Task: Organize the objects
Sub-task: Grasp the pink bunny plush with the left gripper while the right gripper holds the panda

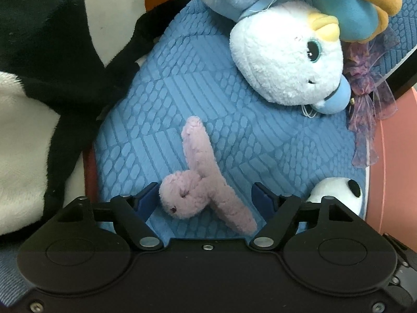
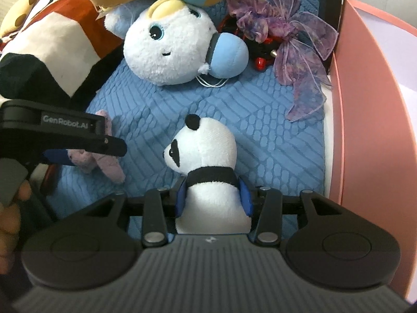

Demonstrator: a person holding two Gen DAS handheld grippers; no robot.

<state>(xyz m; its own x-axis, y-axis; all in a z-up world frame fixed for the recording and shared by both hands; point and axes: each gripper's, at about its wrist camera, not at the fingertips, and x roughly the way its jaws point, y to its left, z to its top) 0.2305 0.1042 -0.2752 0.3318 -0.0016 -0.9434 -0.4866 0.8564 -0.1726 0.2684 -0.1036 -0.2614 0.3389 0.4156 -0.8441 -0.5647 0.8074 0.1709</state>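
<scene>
The left gripper (image 1: 206, 195) is pointed steeply down at a blue quilted mat (image 1: 208, 99), its jaws apart. A small lilac bunny (image 1: 200, 182) lies on the mat between the two blue pads (image 1: 146, 198); the near pad sits just beside the bunny's head, the other stands clear of its ear, and no pressing is seen. One long ear is stretched up the mat, the other runs down toward the gripper body.

The right gripper (image 2: 215, 195) is clamped on a small panda (image 2: 208, 167). The panda is held upright by its white body, just below the black band at its neck, with a blue pad on each side of it. Its head is turned to the left in the right wrist view. In the left wrist view only the panda's head is seen, at the lower right, near the mat's edge.

Farther up the mat a white plush (image 2: 169, 49) with a yellow horn and a light blue muzzle is lying on its side. A purple ribbon bow (image 2: 294, 52) is spread beside it, near a pink wall (image 2: 349, 104) that borders the mat. A large black and white plush (image 1: 39, 83) is heaped along the mat's left side, and an orange and blue plush (image 1: 357, 5) rests on the white one. Part of a hand (image 2: 13, 208) is seen holding the left gripper's handle.
</scene>
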